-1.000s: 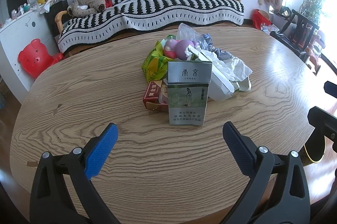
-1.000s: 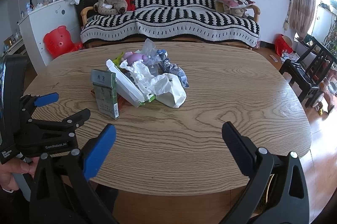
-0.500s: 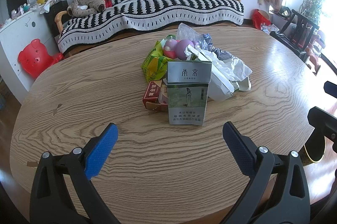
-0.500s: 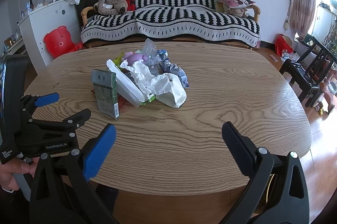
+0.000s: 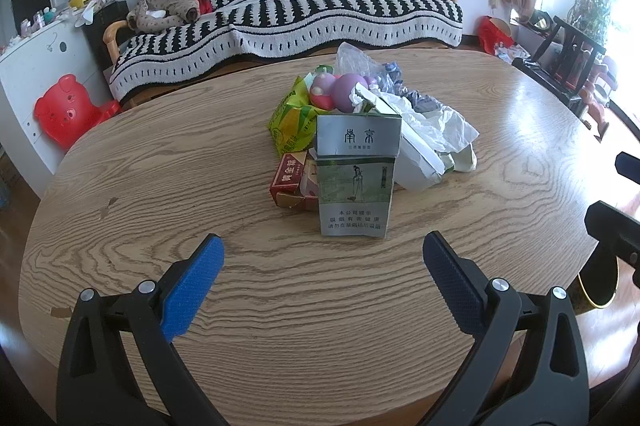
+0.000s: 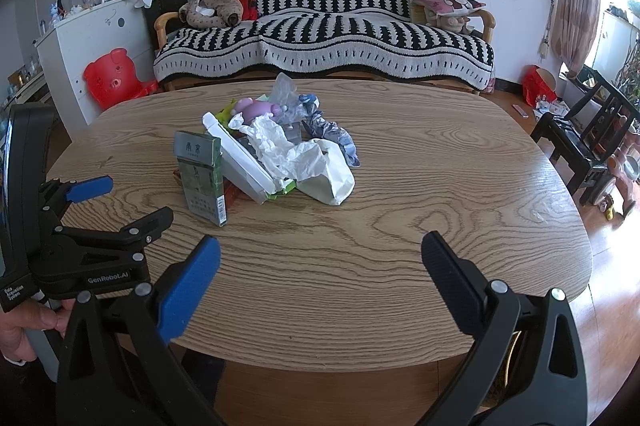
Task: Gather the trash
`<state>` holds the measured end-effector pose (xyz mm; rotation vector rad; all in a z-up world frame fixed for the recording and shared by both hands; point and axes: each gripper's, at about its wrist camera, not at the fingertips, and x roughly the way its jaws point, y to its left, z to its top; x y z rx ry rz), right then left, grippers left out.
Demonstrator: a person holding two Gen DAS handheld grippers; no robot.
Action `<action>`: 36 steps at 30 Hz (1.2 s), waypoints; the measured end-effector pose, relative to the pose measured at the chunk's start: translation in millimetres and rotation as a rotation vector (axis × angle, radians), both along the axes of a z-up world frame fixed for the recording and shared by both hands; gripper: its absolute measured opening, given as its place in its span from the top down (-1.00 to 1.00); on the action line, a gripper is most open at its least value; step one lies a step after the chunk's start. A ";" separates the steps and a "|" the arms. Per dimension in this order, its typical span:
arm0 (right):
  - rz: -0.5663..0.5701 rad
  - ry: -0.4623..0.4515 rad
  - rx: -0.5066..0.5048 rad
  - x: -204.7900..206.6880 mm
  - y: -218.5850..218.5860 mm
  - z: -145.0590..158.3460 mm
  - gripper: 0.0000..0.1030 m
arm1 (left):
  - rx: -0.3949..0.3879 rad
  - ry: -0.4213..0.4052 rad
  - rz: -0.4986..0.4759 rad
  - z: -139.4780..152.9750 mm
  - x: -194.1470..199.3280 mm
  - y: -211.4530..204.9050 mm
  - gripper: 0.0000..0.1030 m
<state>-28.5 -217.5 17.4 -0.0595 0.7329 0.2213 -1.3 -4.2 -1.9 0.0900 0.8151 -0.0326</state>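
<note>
A pile of trash sits mid-table: an upright grey-green cigarette pack [image 5: 356, 178] [image 6: 201, 178], a red cigarette box [image 5: 289, 175], a yellow-green snack wrapper [image 5: 292, 124], purple and pink round toys [image 5: 346, 92], crumpled white paper [image 5: 432, 130] [image 6: 296, 154], a white box [image 6: 240, 162] and clear plastic [image 6: 286, 94]. My left gripper [image 5: 322, 262] is open and empty, just short of the cigarette pack. My right gripper [image 6: 320, 262] is open and empty, over the table's near edge, right of the left gripper [image 6: 120, 202].
The oval wooden table [image 5: 160, 186] holds only the pile. Behind it stand a striped sofa [image 5: 288, 14], a red pig stool [image 5: 64, 110] and a white cabinet [image 6: 92, 38]. Dark chairs [image 6: 588, 138] stand at the right. A yellow-rimmed bin [image 5: 598, 278] sits beside the table.
</note>
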 end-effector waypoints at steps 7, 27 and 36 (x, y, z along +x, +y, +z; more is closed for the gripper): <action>-0.008 0.053 0.101 34.2 -15.0 -3.9 -0.89 | -0.002 0.019 -0.028 -6.1 16.8 -11.8 -0.88; 0.111 0.207 0.189 155.4 29.6 -37.2 -0.59 | 0.047 0.048 -0.011 -37.6 90.5 -12.0 -0.09; 0.150 0.129 -0.035 160.2 66.3 -49.0 -0.27 | -0.032 0.007 0.018 -11.7 79.7 17.4 -0.07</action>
